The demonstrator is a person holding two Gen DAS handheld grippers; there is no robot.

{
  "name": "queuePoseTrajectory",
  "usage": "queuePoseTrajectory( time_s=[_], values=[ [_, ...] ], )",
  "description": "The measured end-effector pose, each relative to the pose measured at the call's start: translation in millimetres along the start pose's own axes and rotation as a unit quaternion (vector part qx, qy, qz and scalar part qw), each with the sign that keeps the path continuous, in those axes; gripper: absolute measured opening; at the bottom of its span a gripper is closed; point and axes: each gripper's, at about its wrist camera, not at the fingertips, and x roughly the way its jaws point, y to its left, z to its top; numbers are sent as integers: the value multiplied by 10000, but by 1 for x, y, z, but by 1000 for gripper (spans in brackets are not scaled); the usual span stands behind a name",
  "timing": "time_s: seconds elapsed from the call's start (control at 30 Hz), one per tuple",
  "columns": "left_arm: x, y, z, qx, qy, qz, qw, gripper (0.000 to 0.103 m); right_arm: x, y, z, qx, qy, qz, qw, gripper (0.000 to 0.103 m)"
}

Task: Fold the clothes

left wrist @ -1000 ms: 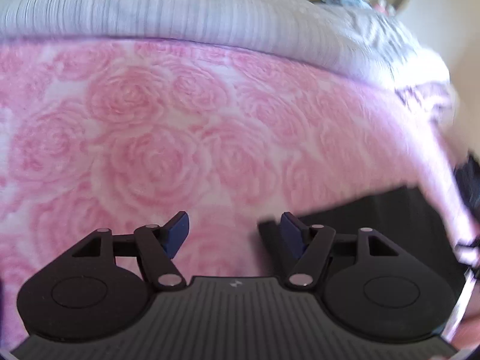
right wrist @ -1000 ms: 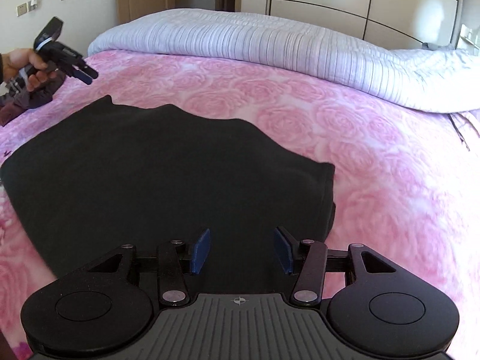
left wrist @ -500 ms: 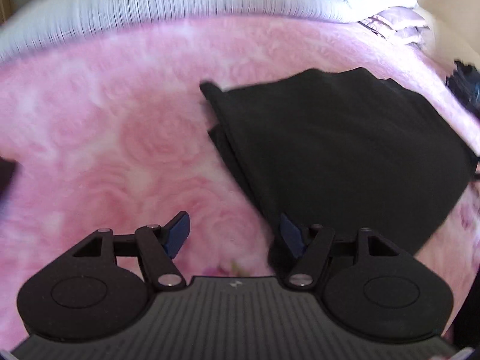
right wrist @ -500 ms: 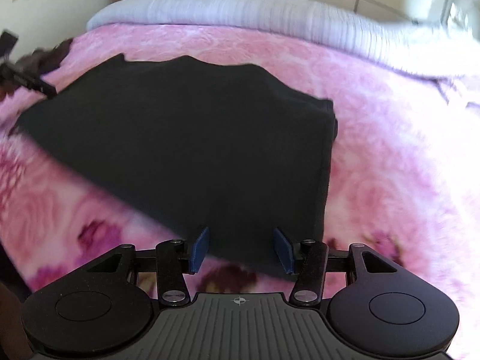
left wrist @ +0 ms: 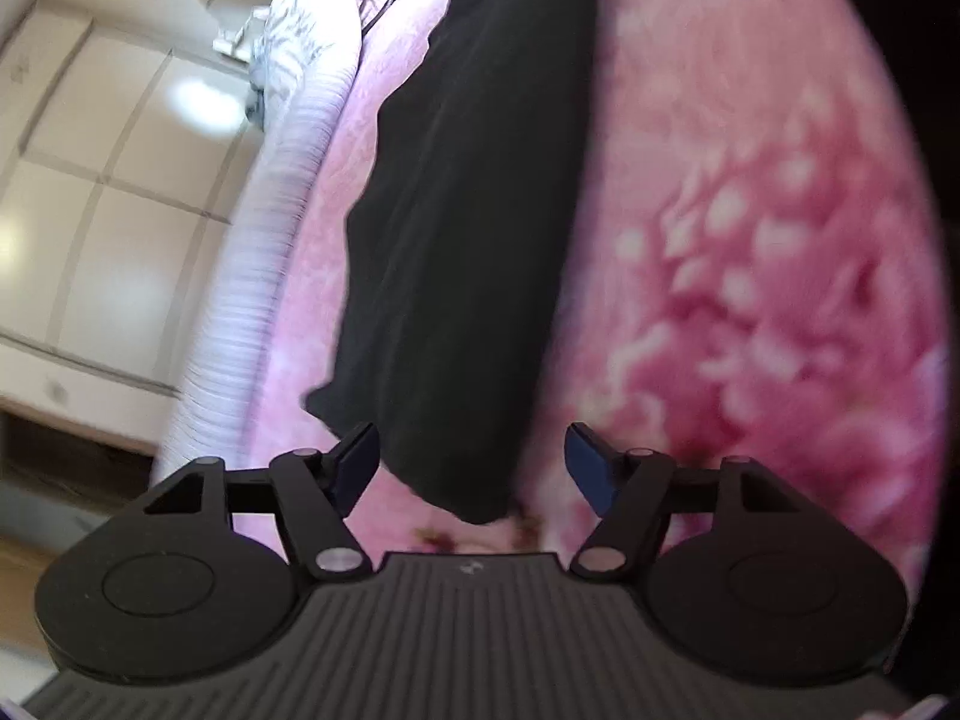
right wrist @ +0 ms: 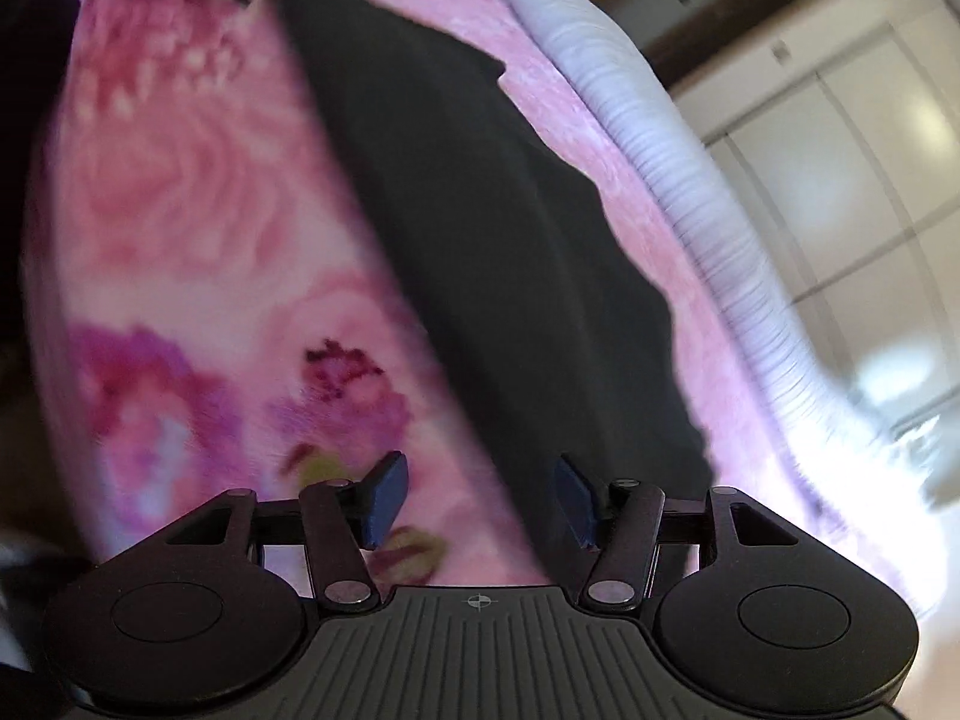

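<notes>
A folded black garment (left wrist: 456,228) lies flat on a pink rose-patterned bedspread (left wrist: 750,300). In the left wrist view, which is rolled on its side, my left gripper (left wrist: 474,468) hovers open over the garment's near end, whose corner shows between the blue pads without touching them. In the right wrist view the same black garment (right wrist: 510,240) runs away from my right gripper (right wrist: 480,492). Its jaws are opening, the garment's edge lies by the right pad (right wrist: 573,501), and nothing is gripped.
A white ribbed duvet (left wrist: 276,228) is bunched along the far side of the bed, also seen as the duvet (right wrist: 690,168) in the right wrist view. White wardrobe doors (left wrist: 108,192) stand beyond it. Dark items (right wrist: 24,60) sit at the bedspread's edge.
Both views have rolled sideways and both grippers have come down close to opposite ends of the black garment. The right gripper's pads stand slightly wider apart than before.
</notes>
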Motion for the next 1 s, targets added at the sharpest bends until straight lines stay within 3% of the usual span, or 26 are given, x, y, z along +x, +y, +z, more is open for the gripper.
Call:
queuePoseTrajectory(
  time_s=[0.07, 0.2, 0.3, 0.37, 0.5, 0.53, 0.57, 0.6, 0.8, 1.0],
  values=[
    [12, 3, -1, 98, 91, 114, 9998, 51, 9, 7, 2, -394, 56, -319, 9987, 56],
    [34, 4, -2, 562, 177, 95, 9982, 48, 24, 14, 1, -793, 68, -597, 9950, 56],
    [46, 2, 0, 832, 261, 30, 9962, 22, 38, 8, 0, -851, 161, -701, 9938, 56],
    [50, -1, -1, 909, 304, 2, 9954, 15, 42, 1, -6, -918, 323, -761, 9923, 56],
    [49, 1, 0, 760, 397, -71, 9963, 12, 56, -11, -23, -1172, 560, -920, 9872, 55],
    [48, 2, 1, 717, 418, -90, 9965, 10, 62, -16, -29, -1175, 709, -919, 9863, 49],
    [46, 4, 2, 691, 427, -106, 9966, 9, 68, -21, -34, -1178, 858, -917, 9851, 25],
    [42, 6, 4, 658, 434, -128, 9968, 9, 72, -25, -40, -1173, 965, -896, 9843, 10],
    [-17, 17, 28, 59, 216, -440, 9988, 7, 43, -47, -66, -971, 805, -878, 9881, 7],
    [-89, -36, 62, -75, -241, -956, 9951, 10, 3, -43, -105, -955, 978, -745, 9878, 7]
  ],
)
